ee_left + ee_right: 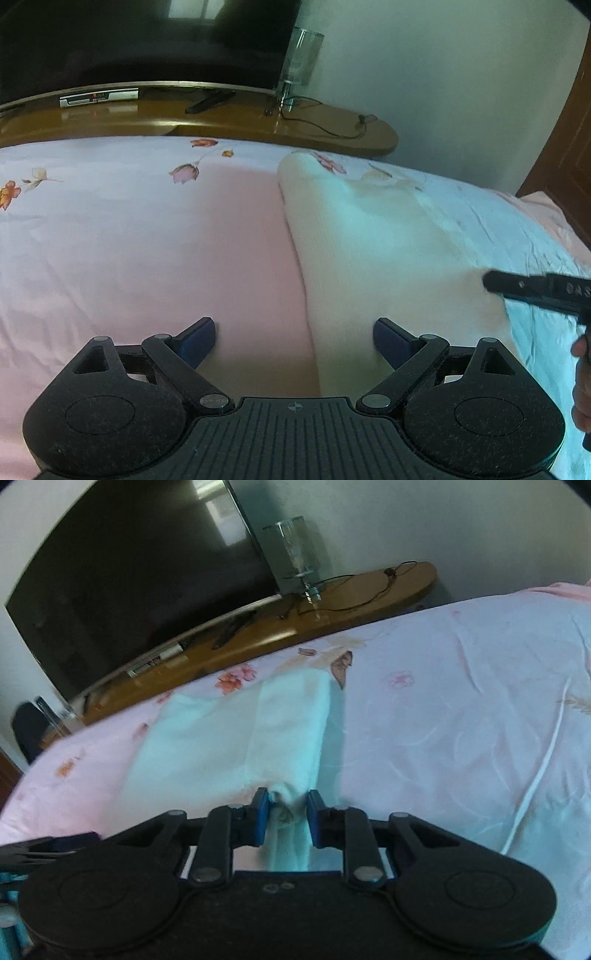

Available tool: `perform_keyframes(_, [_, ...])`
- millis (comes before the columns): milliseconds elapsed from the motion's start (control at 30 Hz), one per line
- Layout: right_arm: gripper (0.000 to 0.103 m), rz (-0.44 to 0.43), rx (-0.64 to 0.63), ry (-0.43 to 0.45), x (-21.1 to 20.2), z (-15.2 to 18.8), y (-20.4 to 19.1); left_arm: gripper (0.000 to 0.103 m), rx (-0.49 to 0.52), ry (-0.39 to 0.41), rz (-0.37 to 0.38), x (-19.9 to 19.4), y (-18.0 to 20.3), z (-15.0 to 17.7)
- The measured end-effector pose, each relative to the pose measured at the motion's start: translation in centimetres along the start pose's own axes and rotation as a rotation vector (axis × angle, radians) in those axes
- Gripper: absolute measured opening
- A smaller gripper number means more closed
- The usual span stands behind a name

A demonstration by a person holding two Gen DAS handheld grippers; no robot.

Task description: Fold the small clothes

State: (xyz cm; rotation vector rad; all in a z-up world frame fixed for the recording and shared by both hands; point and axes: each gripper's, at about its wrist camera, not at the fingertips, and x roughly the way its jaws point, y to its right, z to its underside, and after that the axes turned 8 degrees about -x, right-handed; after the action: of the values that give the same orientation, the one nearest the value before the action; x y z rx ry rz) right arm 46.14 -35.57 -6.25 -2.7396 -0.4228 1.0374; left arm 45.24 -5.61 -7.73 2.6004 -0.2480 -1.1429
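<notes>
The bed (129, 240), under its pink flowered sheet, is carrying a white garment (369, 251) lying along its middle. The left gripper (293, 338) is hovering above, fingers spread wide and empty. The right gripper (284, 812) is pinching the garment's bunched edge.

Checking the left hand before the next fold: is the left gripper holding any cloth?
No: the left gripper has its blue fingers spread wide over the bedsheet, with nothing pinched.
</notes>
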Motion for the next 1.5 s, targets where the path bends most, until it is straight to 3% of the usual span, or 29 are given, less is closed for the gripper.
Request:
perform_keyframes(100, [0.037,-0.034,0.018,-0.004,-0.7,0.1,0.6,0.092,0.005,0.018,-0.015,0.2,0.2,-0.6])
perform_keyframes(233, [0.050,-0.019,-0.022,-0.028,0.0,0.1,0.3,0.092,-0.015,-0.011,0.027,1.5,0.4,-1.2])
perform_keyframes(333, [0.051,-0.082,0.062,-0.069,1.7,0.1,1.3,0.092,-0.026,-0.054,0.089,2.1,0.7,-1.5])
perform_keyframes(433, [0.051,-0.162,0.155,-0.076,1.3,0.5,2.7,0.092,-0.048,-0.108,0.197,2.5,0.4,-1.8])
perform_keyframes(567, [0.053,-0.253,0.223,-0.093,1.3,1.3,4.2,0.077,-0.084,-0.157,0.258,3.5,-0.3,-2.1])
perform_keyframes(633, [0.053,-0.287,0.273,-0.097,1.7,1.2,5.1,0.075,-0.129,-0.173,0.291,4.1,-0.7,-2.5])
perform_keyframes(933, [0.051,-0.323,0.202,-0.099,4.4,-0.2,3.7,0.070,-0.227,-0.227,0.371,5.8,-0.6,-3.2])
perform_keyframes(1033, [0.044,-0.340,0.186,-0.110,4.3,-0.1,4.0,0.062,-0.233,-0.223,0.377,6.1,-0.9,-3.1])
perform_keyframes(1167, [0.042,-0.325,0.216,-0.102,5.2,-0.7,3.7,0.042,-0.230,-0.196,0.322,6.8,-0.2,-3.6])
perform_keyframes(1300, [0.034,-0.268,0.147,-0.087,4.8,-0.9,2.1,0.036,-0.160,-0.145,0.265,5.6,1.4,-3.1])
perform_keyframes(1500, [0.032,-0.267,0.134,-0.039,2.7,-1.7,0.9,0.033,-0.117,-0.116,0.261,3.0,2.3,-4.1])
